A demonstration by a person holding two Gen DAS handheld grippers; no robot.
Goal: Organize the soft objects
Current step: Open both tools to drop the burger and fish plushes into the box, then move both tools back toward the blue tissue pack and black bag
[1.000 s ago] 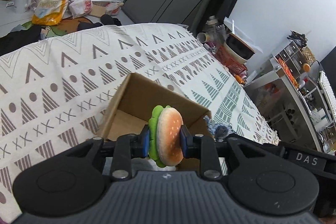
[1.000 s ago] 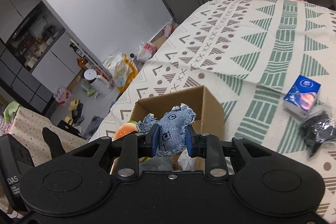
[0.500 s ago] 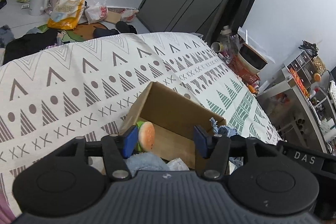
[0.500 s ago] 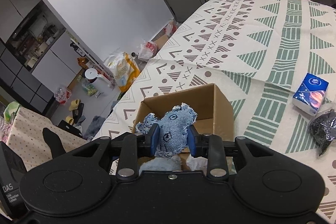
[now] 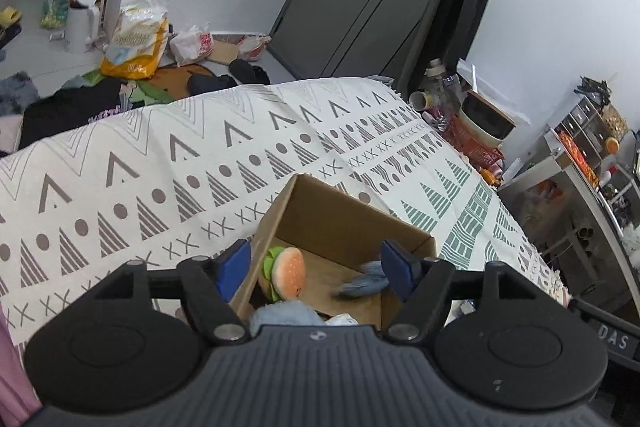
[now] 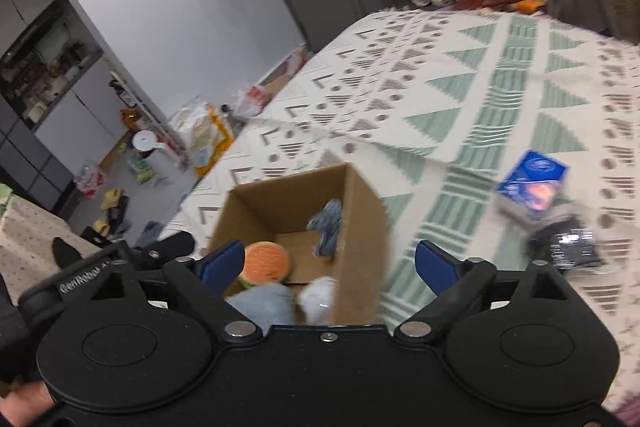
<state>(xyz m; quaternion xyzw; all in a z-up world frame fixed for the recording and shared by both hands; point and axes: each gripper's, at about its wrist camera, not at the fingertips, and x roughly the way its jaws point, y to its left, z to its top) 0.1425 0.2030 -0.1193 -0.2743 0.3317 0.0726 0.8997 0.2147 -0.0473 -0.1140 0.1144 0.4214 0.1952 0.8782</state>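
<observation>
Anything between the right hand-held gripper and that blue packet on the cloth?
Nothing visible. The right hand-held gripper is open above the cardboard box; the blue packet lies to its right on bare cloth, beside a black bag.

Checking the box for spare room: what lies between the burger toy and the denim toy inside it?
Bare cardboard floor. In the right wrist view, the burger toy and denim toy sit apart in the cardboard box, nothing between them.
</observation>
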